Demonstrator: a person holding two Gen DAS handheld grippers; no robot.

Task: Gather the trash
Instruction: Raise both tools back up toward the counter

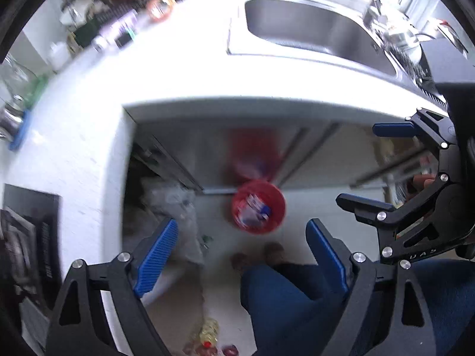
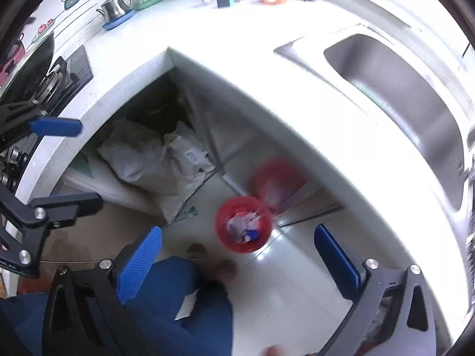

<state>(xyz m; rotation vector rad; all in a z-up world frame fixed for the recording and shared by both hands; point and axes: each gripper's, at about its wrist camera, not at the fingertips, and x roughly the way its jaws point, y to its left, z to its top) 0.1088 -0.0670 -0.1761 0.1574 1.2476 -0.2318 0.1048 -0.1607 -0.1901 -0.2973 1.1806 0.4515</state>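
Observation:
A red bin (image 1: 258,206) (image 2: 243,224) stands on the pale floor far below, in front of the cabinet under the counter. White and blue wrappers (image 1: 252,210) (image 2: 245,227) lie inside it. My left gripper (image 1: 242,255) hangs high above the floor, open, with nothing between its blue pads (image 1: 157,258). The right gripper (image 2: 239,264) is also open and empty, its blue pads (image 2: 139,264) wide apart. Each gripper shows in the other's view: the right gripper (image 1: 377,167) at the right edge, the left gripper (image 2: 68,166) at the left edge. Both views are motion-blurred.
A white L-shaped counter (image 1: 184,68) (image 2: 225,38) carries a steel sink (image 1: 320,29) (image 2: 409,95), a stove (image 2: 50,80), a kettle (image 2: 115,7) and jars. Grey bags (image 2: 154,160) fill the open space underneath. The person's blue trouser legs (image 1: 285,302) and shoes (image 1: 274,252) are below; a bottle (image 1: 207,336) lies on the floor.

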